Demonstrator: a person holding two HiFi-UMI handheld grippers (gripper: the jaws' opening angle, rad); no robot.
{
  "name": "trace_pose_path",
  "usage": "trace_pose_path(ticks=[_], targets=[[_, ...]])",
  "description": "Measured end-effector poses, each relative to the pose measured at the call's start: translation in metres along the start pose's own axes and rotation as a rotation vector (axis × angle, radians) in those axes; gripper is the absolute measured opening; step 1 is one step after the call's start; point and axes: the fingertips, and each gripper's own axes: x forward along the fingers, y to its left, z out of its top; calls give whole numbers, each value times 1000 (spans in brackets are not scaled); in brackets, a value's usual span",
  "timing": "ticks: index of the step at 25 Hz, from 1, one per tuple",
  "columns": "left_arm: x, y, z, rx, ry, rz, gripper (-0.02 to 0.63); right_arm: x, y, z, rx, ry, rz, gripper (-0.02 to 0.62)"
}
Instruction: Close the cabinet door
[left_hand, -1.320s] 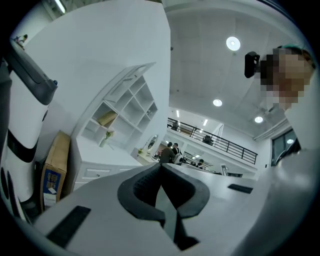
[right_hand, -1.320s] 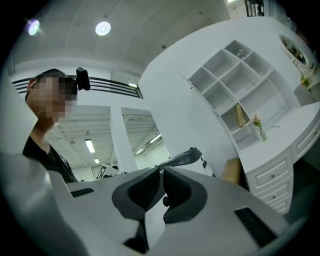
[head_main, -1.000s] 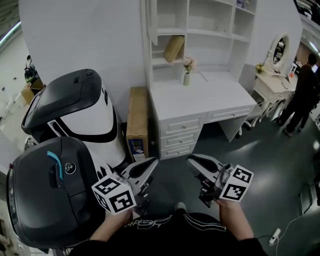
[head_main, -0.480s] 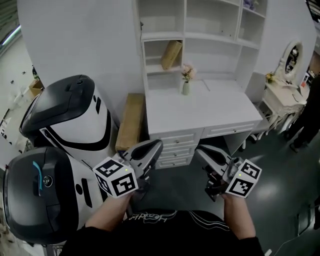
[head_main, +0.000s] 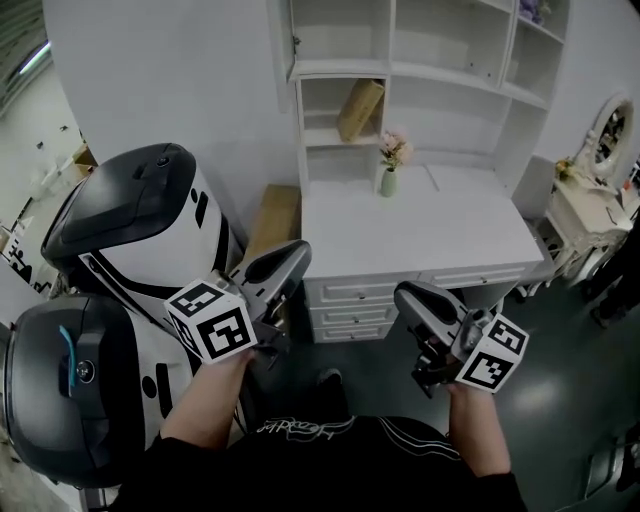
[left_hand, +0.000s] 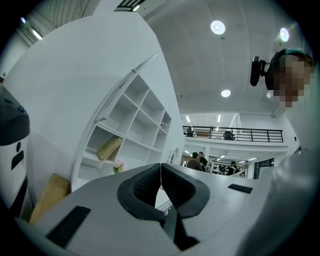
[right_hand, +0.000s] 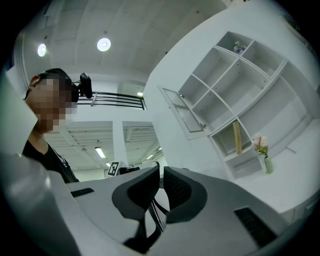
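Backdrop: white desk (head_main: 430, 230) under shelves (head_main: 440, 60), far.
Door (right_hand: 182, 112): ajar, upper left of shelves.
Left gripper (left_hand: 160, 167): jaws together, empty.
Right gripper (right_hand: 161, 170): jaws nearly together, empty.

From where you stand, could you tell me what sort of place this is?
Probably a furniture mock-up in a big hall: white desk, shelf unit above it, dressing table beside it.

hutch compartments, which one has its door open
The top left compartment, directly above the one holding the tan box: its framed door stands swung outward, while the other compartments show no doors.
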Motion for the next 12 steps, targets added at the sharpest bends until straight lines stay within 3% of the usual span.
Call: trace_pose_path(ticks=[12], targets=[[91, 122, 71, 66, -86, 35, 23, 77, -126, 48, 17, 5, 6, 54]])
